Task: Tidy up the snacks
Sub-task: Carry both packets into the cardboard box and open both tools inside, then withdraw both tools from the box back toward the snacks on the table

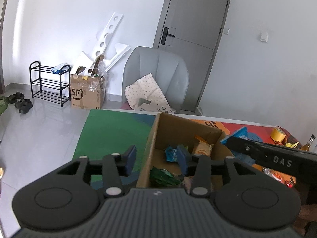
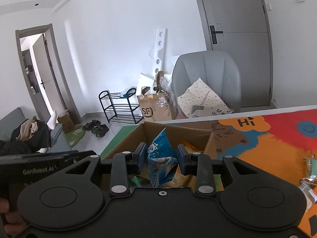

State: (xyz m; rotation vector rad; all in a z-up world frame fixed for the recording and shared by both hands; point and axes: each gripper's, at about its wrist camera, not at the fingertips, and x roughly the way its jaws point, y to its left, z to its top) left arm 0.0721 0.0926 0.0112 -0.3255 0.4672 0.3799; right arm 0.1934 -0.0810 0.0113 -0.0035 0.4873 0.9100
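Note:
An open cardboard box [image 1: 156,130] stands on the colourful table mat and holds a blue wrapped snack [image 1: 171,153], an orange pack [image 1: 204,146] and a green pack [image 1: 162,176]. My left gripper [image 1: 156,158] is open above the box's left wall, one finger on each side of it, with nothing gripped. My right gripper [image 2: 161,156] is shut on a light blue snack packet [image 2: 160,154], held upright over the box [image 2: 210,144]. In the left wrist view that gripper [image 1: 233,141] reaches in from the right with the packet's blue corner [image 1: 240,131] showing.
A yellow tape roll [image 1: 277,134] and a small bottle [image 1: 309,144] stand at the mat's far right. Loose wrapped snacks [image 2: 309,178] lie on the mat to the right. A grey chair [image 1: 156,69] with a pillow stands behind the table edge.

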